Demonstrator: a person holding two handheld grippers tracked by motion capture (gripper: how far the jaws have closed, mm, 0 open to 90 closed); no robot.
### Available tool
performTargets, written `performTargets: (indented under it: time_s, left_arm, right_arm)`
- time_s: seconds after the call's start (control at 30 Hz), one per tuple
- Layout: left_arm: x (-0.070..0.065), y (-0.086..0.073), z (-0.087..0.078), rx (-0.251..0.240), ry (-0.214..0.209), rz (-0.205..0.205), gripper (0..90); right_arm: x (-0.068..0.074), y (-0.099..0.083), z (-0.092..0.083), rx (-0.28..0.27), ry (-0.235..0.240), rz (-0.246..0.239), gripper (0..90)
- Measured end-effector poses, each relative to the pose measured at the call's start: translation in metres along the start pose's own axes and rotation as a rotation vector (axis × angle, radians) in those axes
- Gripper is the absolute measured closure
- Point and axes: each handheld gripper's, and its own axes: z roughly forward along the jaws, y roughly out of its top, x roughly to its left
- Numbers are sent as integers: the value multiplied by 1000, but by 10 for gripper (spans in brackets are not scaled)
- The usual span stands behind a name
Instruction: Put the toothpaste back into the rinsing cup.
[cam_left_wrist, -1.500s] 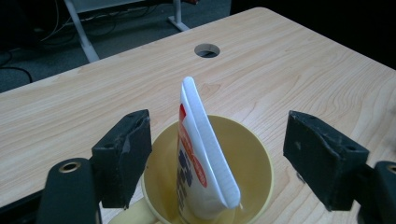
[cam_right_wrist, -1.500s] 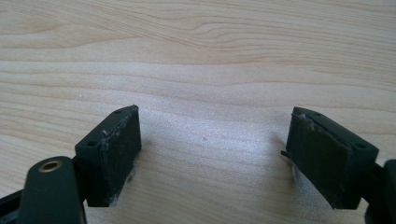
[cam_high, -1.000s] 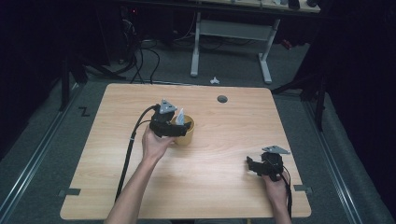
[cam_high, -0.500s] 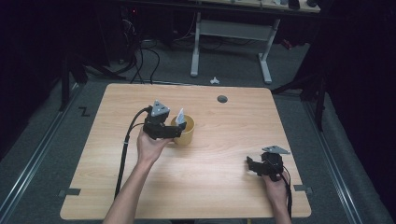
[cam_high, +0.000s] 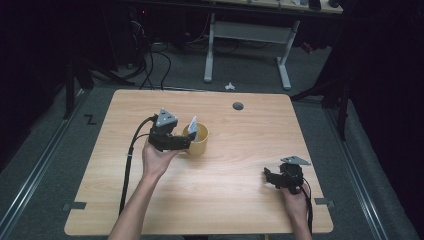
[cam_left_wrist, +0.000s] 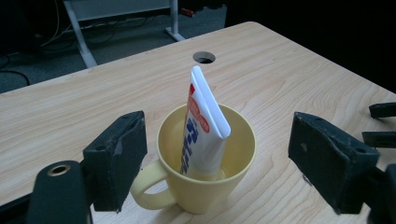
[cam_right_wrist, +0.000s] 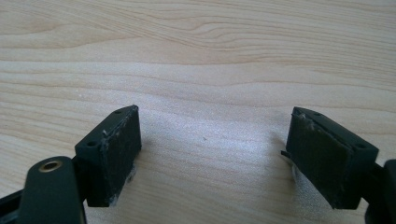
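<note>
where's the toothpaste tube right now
The toothpaste tube stands upright inside the yellow mug, left of the table's centre in the high view, between the open jaws of the left gripper.

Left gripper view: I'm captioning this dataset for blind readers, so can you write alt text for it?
A white toothpaste tube with red and blue print stands tilted, crimped end up, inside a yellow mug on a light wooden table. The left gripper frames the mug, its two black jaws wide open, touching nothing. The mug's handle points toward the jaw at the left.
</note>
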Motion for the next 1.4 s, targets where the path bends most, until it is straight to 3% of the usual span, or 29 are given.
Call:
performTargets:
  time_s: [1.4]
  left_arm:
    - [30, -22, -46, -41, 58, -93, 207]
  right_arm:
    - [0, 0, 0, 0, -1, 1, 182]
